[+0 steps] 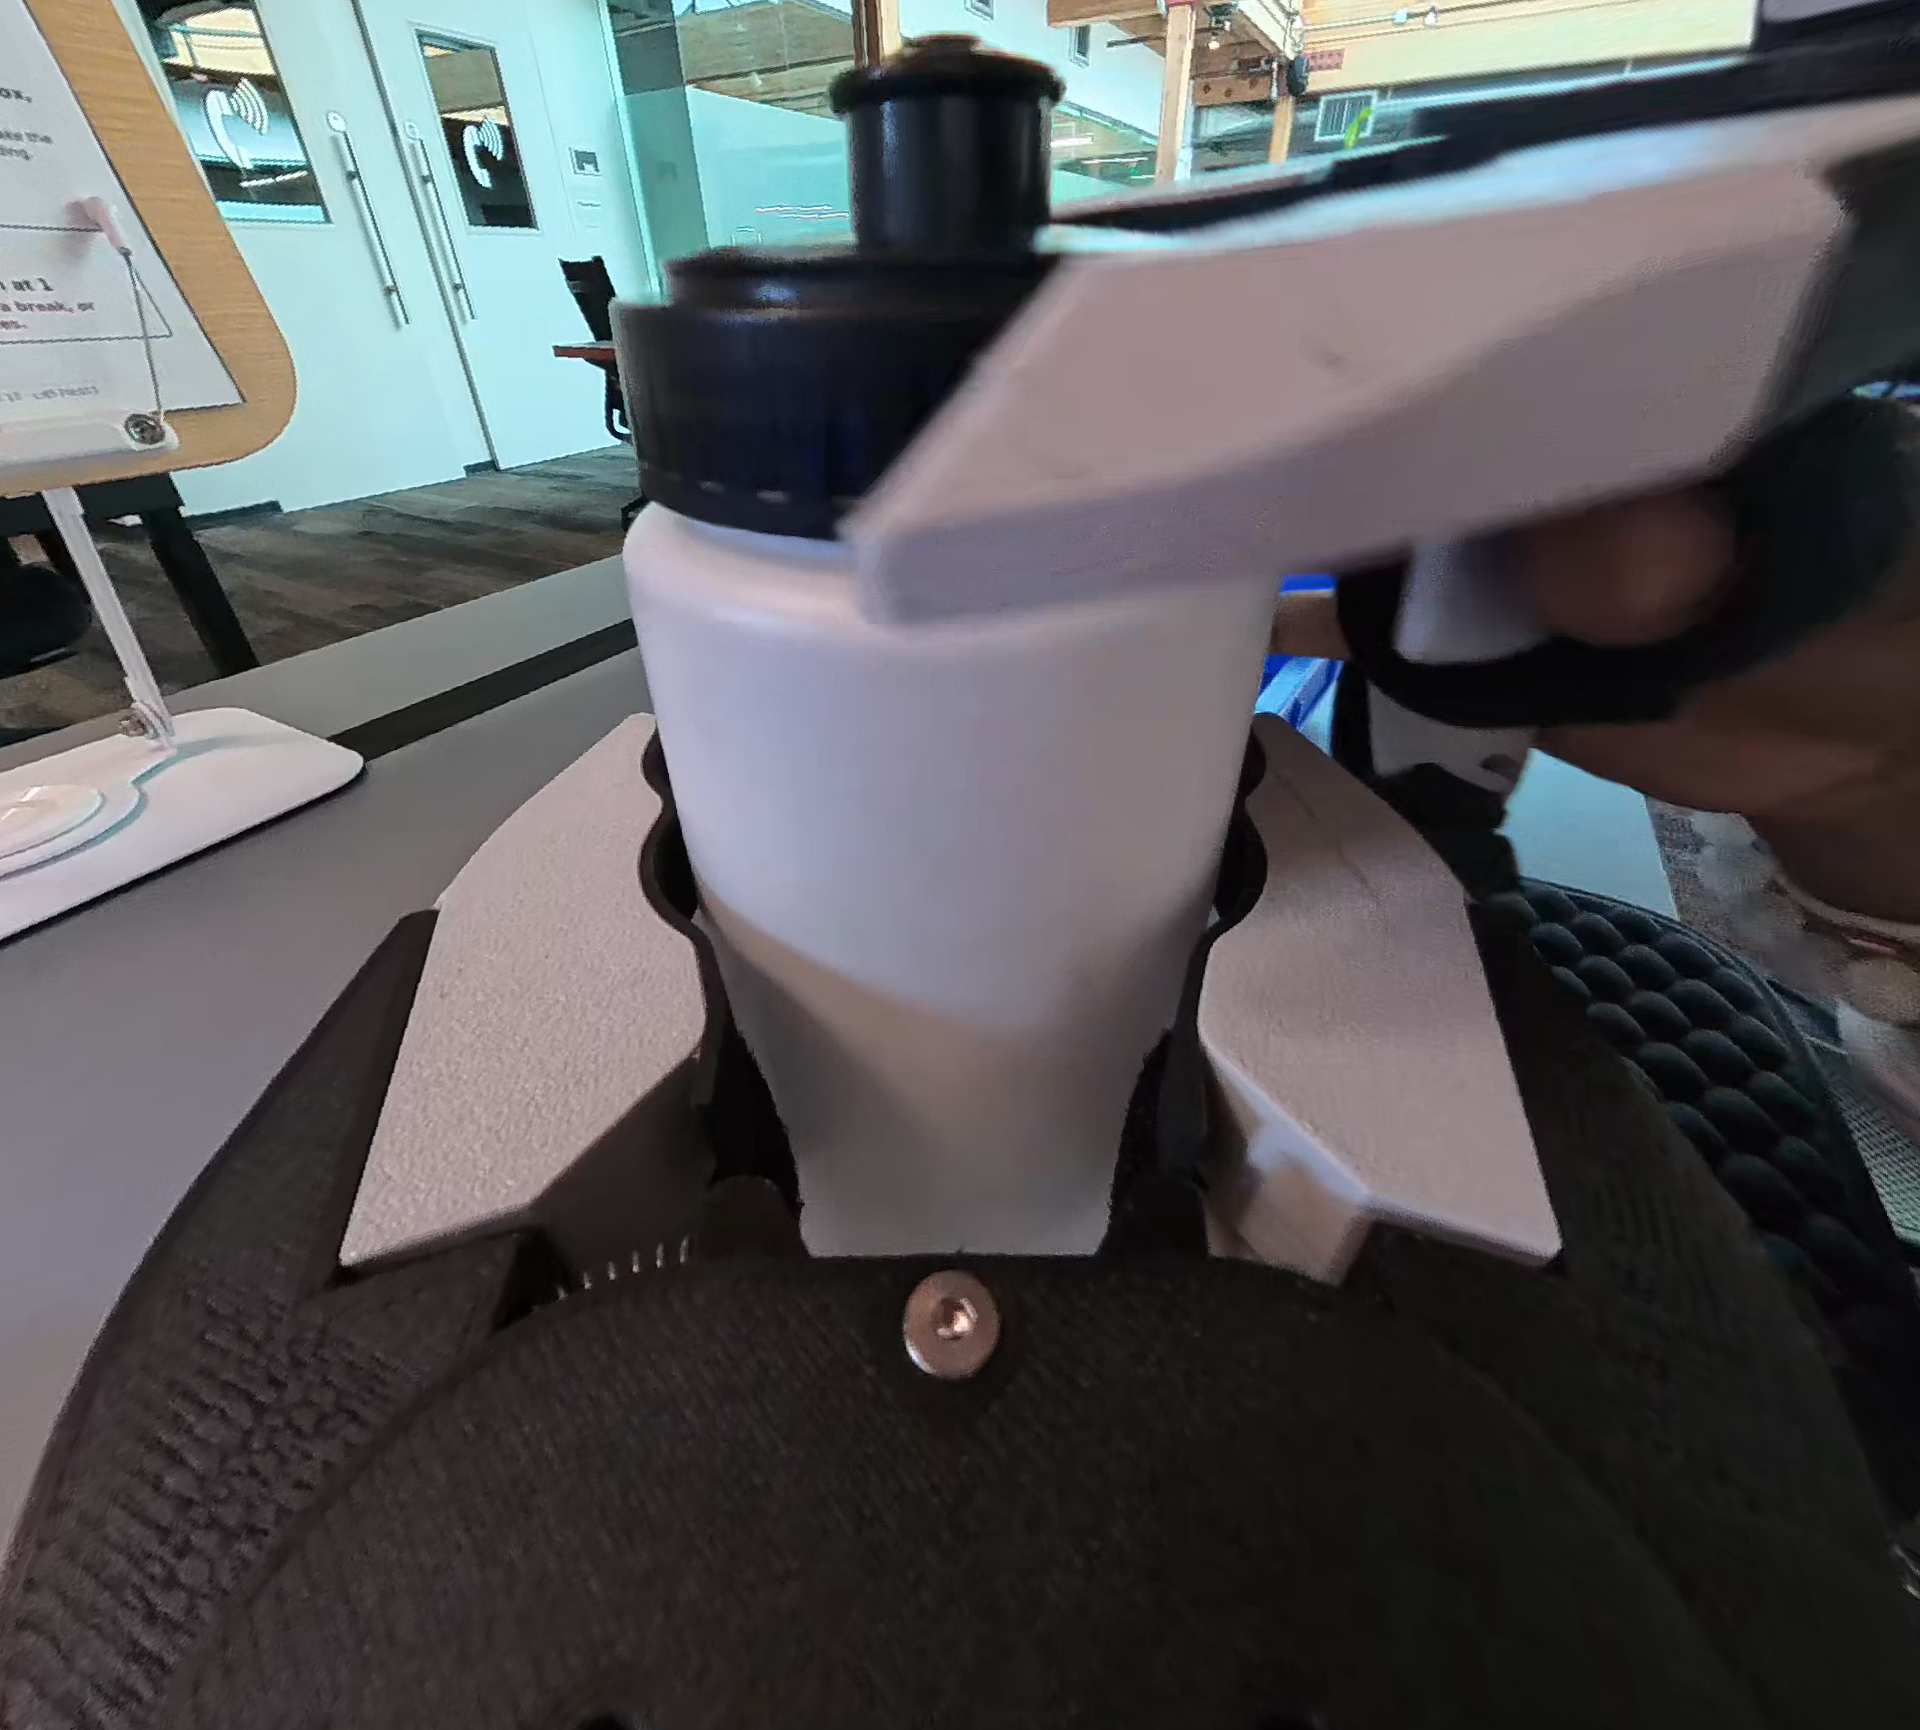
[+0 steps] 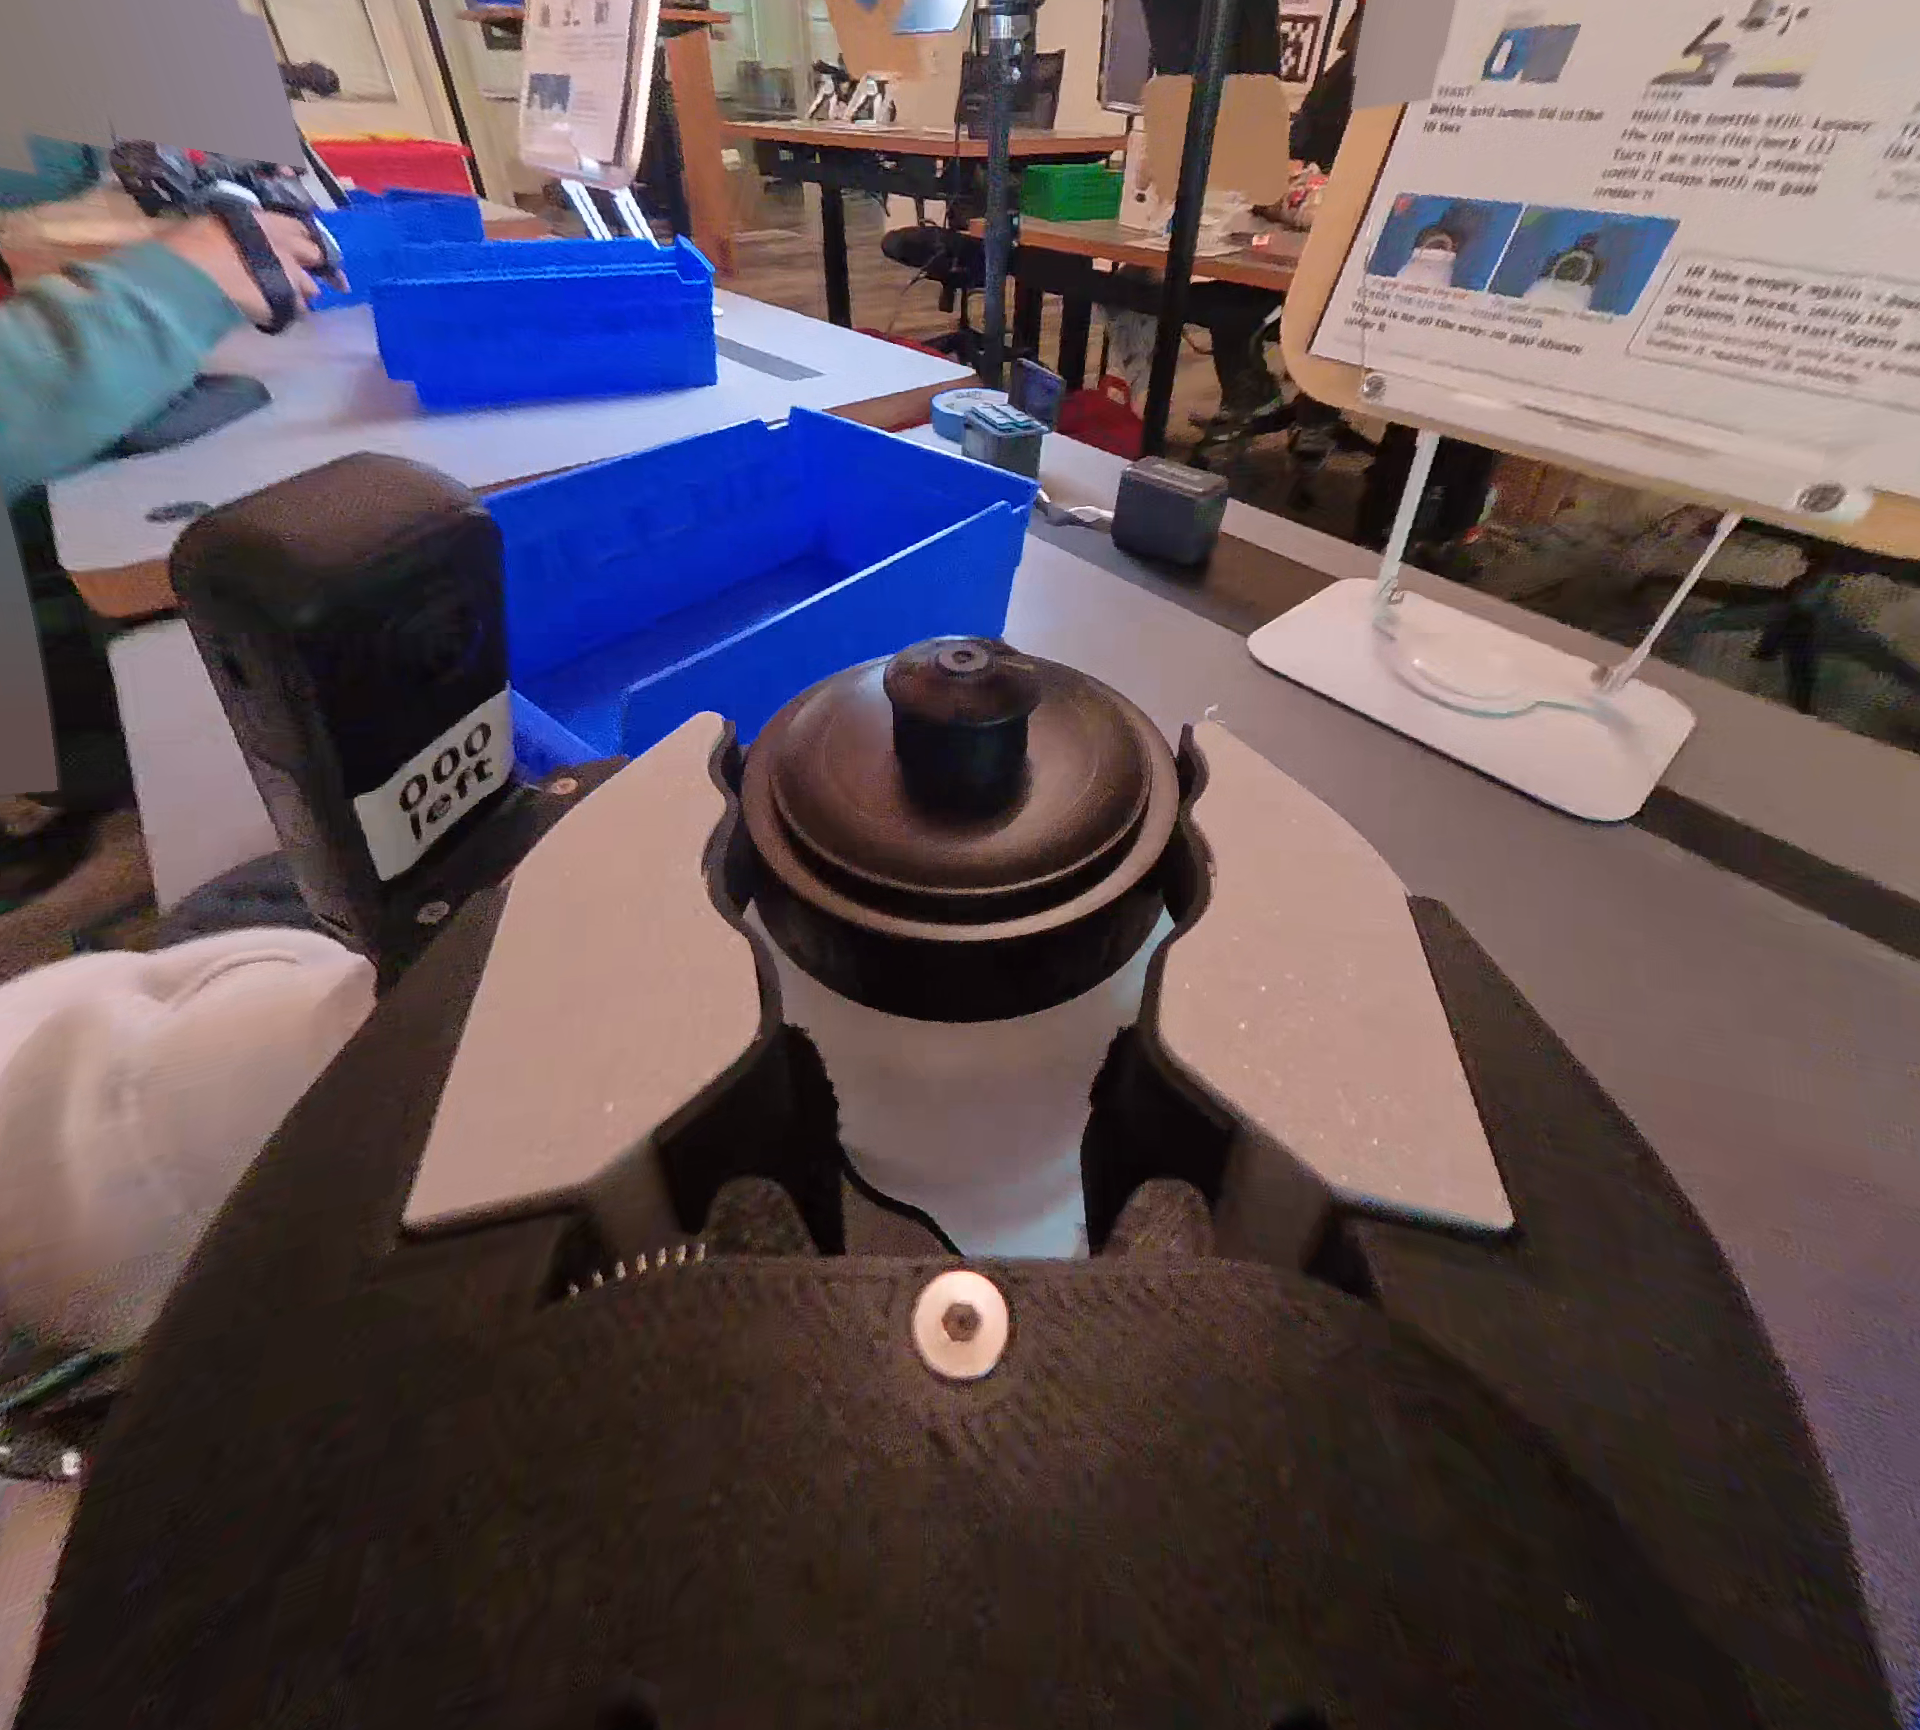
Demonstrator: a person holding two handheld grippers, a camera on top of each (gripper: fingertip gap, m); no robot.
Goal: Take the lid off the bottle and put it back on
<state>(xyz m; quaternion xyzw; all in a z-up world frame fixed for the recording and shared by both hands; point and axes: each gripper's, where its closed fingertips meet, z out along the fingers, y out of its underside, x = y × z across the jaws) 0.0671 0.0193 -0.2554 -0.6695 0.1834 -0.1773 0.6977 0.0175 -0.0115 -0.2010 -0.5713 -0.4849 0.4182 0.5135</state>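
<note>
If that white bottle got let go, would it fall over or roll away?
The tall white plastic bottle looks narrow with a heavy-looking black ribbed screw lid on top, so it may tip easily. Its round body would probably roll once down. Its smooth wall may be slippery, though the left hand-held gripper clamps it.

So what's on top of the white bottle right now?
A black lid with a spout sits on the white bottle, with the right gripper around it. The bottle's inside is hidden.
</note>
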